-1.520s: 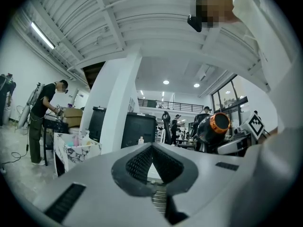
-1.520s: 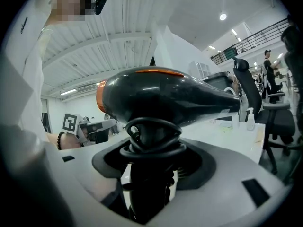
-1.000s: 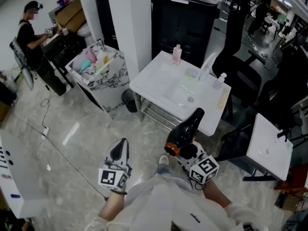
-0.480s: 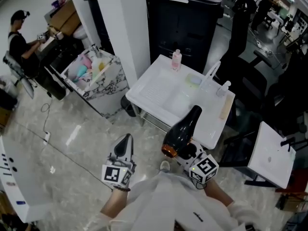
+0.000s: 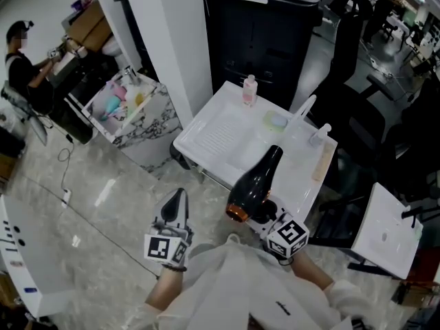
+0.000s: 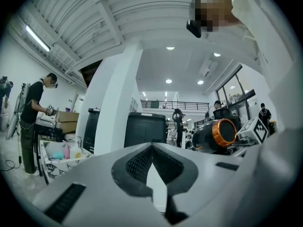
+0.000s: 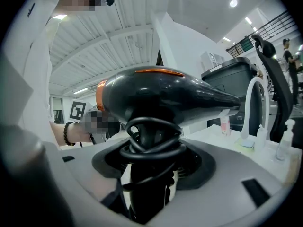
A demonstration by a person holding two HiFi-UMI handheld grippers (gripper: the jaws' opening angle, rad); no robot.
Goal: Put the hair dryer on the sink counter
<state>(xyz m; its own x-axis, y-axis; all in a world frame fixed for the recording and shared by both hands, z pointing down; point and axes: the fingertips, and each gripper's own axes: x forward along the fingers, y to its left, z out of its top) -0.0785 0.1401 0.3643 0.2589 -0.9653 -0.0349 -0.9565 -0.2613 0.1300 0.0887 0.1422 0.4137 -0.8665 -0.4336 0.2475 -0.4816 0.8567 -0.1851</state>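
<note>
A black hair dryer (image 5: 254,182) with an orange rear ring is held up by its handle in my right gripper (image 5: 267,212), which is shut on it; its cord is wound round the handle (image 7: 149,150). Its nozzle points toward the white sink counter (image 5: 220,139), above the counter's near edge. In the right gripper view the dryer (image 7: 161,98) fills the middle, with the counter (image 7: 227,138) beyond. My left gripper (image 5: 174,205) hangs over the floor left of the counter, shut and holding nothing (image 6: 154,174).
On the counter stand a pink bottle (image 5: 249,90), a white faucet (image 5: 302,110), a green soap dish (image 5: 276,121) and a pump bottle (image 5: 318,135). A white pillar (image 5: 172,40), a marble-patterned cart (image 5: 134,112), black cabinet (image 5: 261,33) and office chairs surround it. A person (image 5: 20,60) stands far left.
The counter has drawn closer and the dryer's nozzle now reaches over its near edge. Both grippers kept their grip states.
</note>
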